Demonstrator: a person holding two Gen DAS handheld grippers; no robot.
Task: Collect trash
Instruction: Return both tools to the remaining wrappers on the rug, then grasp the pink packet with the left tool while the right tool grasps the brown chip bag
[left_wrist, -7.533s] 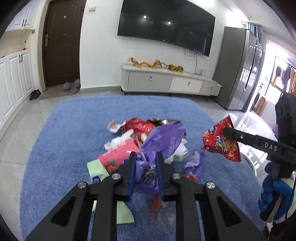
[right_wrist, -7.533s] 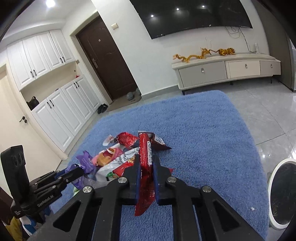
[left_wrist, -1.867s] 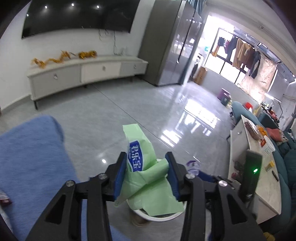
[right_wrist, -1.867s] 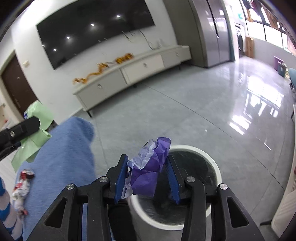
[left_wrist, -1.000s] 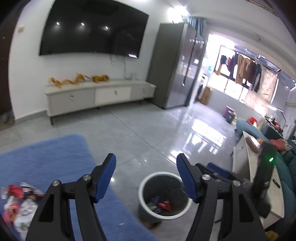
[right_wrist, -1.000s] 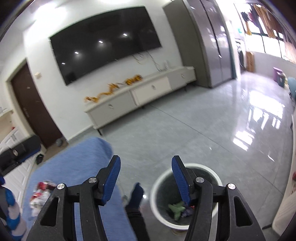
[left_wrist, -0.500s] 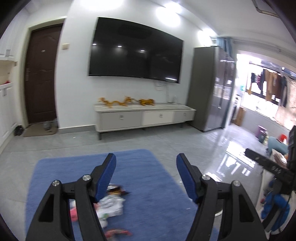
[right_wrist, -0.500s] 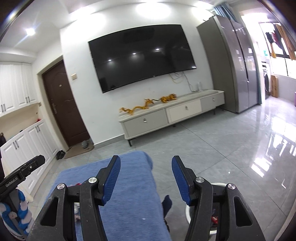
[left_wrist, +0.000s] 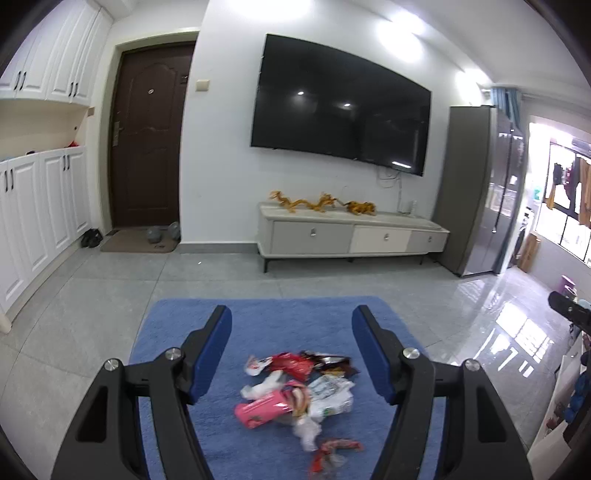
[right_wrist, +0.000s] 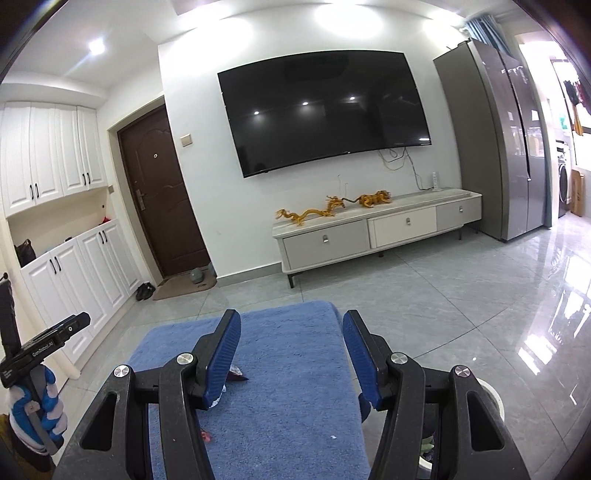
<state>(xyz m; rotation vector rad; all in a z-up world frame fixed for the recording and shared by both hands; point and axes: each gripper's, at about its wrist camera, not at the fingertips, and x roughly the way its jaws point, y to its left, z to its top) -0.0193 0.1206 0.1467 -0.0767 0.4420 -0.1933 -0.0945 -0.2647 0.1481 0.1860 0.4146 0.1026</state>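
Observation:
A heap of wrappers (left_wrist: 301, 391) lies on the blue rug (left_wrist: 258, 321): a pink packet (left_wrist: 260, 408), red bags (left_wrist: 291, 363), white plastic (left_wrist: 330, 397). My left gripper (left_wrist: 291, 349) hovers above and short of the heap, open and empty. My right gripper (right_wrist: 290, 356) is open and empty too, over the rug's right part (right_wrist: 288, 406). The white bin (right_wrist: 493, 402) shows at the lower right behind its right finger. A scrap of wrapper (right_wrist: 234, 374) peeks past the right gripper's left finger. The left gripper's body (right_wrist: 40, 349), held by a gloved hand (right_wrist: 35, 404), appears at the left of the right wrist view.
A TV cabinet (left_wrist: 351, 236) with golden dragon figures stands against the far wall under a large TV (left_wrist: 340, 107). A dark door (left_wrist: 147, 147) and white cupboards (left_wrist: 37, 206) are left, a grey fridge (left_wrist: 476, 184) right. Glossy tile floor surrounds the rug.
Both views have swung left from the bin to the rug; the trash heap now sits between the left fingers. Both grippers stay open and empty.

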